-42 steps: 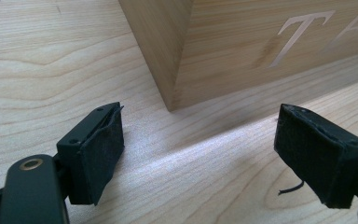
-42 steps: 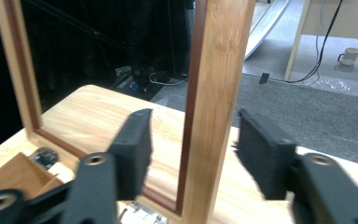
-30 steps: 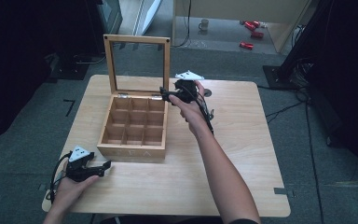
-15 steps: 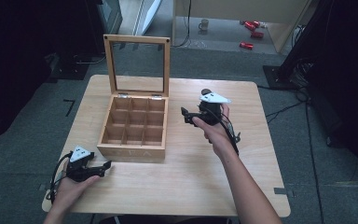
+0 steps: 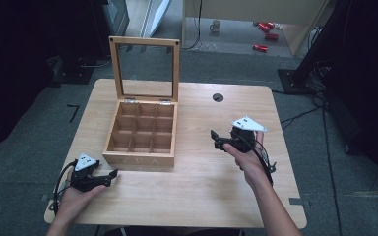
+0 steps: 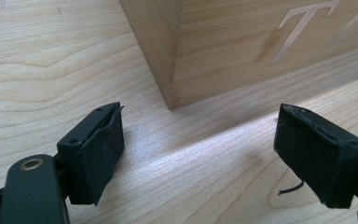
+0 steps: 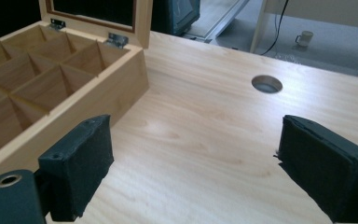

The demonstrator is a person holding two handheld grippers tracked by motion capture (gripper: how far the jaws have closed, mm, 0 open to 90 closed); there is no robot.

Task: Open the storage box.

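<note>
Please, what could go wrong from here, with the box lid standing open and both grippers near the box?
1. The lid stands upright on its hinges; a bump to the tea box might drop it shut.
2. The open left gripper sits close to the box's front corner and could nudge it.

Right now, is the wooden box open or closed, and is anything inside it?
Open: the wooden box has its glass lid standing upright on the hinges, and the compartments in view look empty.

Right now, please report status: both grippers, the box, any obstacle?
Left gripper open, empty, near tea box front corner. Right gripper open, empty, beside the box. Lid upright, compartments empty. No obstacle between.
</note>
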